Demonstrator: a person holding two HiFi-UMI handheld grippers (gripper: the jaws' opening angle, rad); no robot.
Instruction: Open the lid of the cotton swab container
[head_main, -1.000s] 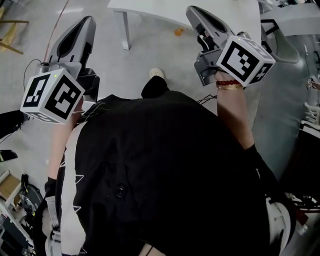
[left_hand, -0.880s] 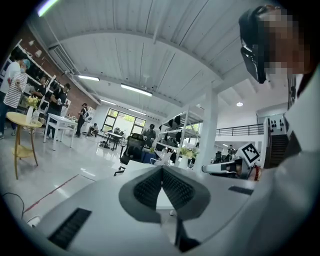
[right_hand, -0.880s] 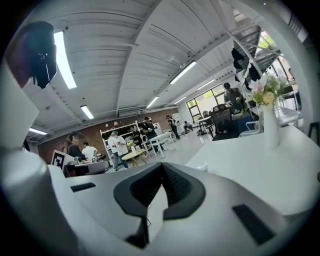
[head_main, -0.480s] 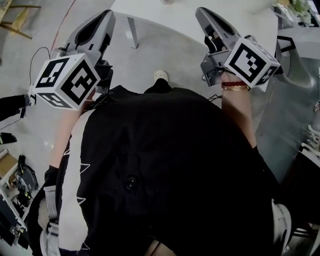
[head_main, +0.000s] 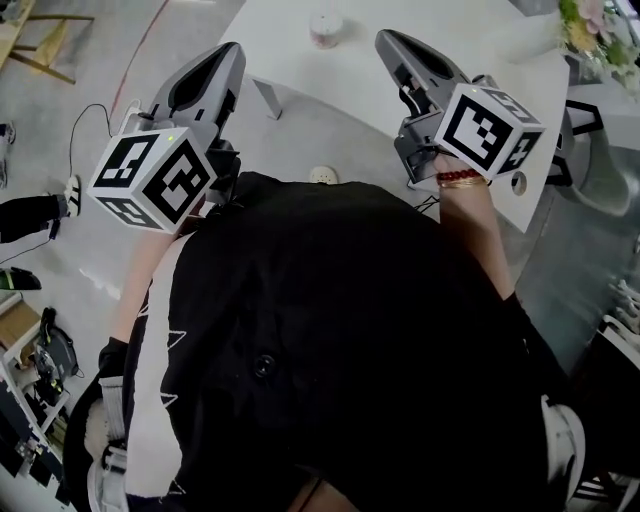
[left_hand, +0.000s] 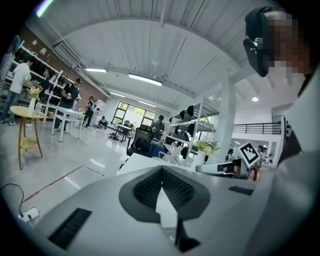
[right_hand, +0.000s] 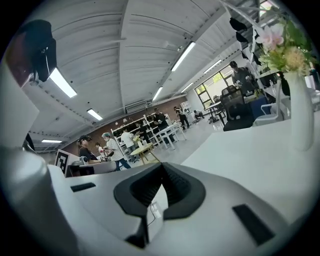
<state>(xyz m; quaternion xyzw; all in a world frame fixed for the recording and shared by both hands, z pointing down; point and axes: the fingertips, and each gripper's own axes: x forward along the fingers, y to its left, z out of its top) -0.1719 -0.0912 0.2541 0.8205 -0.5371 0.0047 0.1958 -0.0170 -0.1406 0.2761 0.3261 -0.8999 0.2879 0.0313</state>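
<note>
A small round cotton swab container (head_main: 326, 28) sits at twelve o'clock in the head view, on the far part of a white table (head_main: 285, 62). We judge that it stands upright, with its long axis vertical and its pinkish lid facing up. The lid looks closed, though it is small in view. None of the task appears done: the reach, the grip and the lid lift all remain. Our left gripper (head_main: 228, 52) is at eleven o'clock and our right gripper (head_main: 386, 40) at one o'clock. Both are clenched on nothing, each well apart from the container.
</note>
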